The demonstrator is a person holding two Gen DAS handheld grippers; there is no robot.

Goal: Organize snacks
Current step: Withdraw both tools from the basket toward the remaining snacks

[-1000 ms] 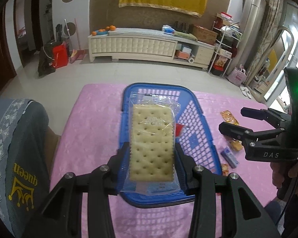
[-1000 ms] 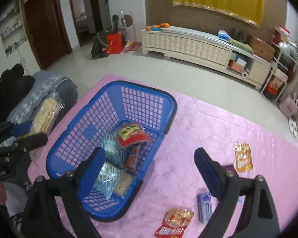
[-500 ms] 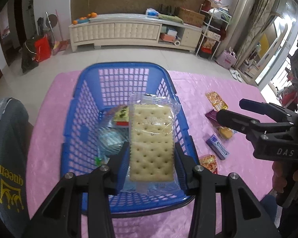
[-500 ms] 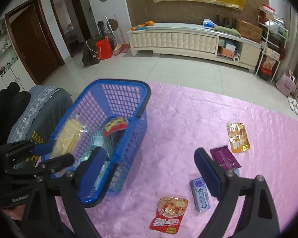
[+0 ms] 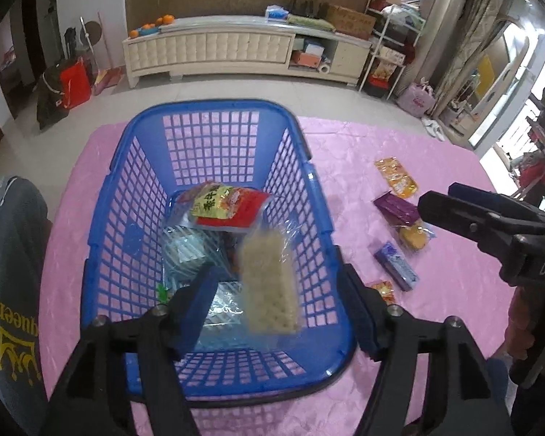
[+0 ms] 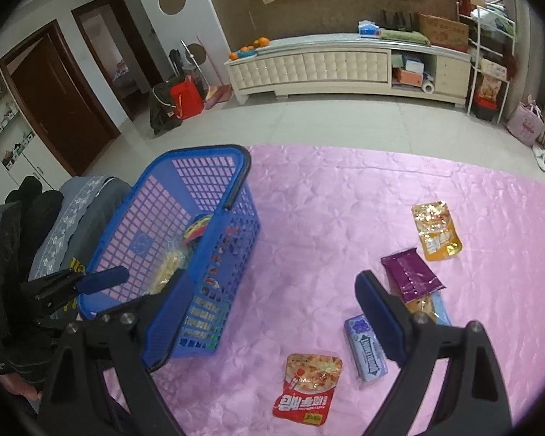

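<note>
Left gripper [image 5: 276, 309] jaws are opening above the blue basket [image 5: 105, 218]; the cracker packet [image 5: 269, 279] hangs blurred between them, pads clear of it, apparently dropping in. Right gripper [image 6: 272, 312] is spread wide, empty. Loose snacks lie on the pink cloth [image 6: 309, 218] at its one to five o'clock; the blue gum pack [image 6: 366, 348] is nearest, long axis running twelve-to-six. Right hand is the nearer. An orange item under the purple packet [image 6: 410, 276] is partly hidden.
</note>
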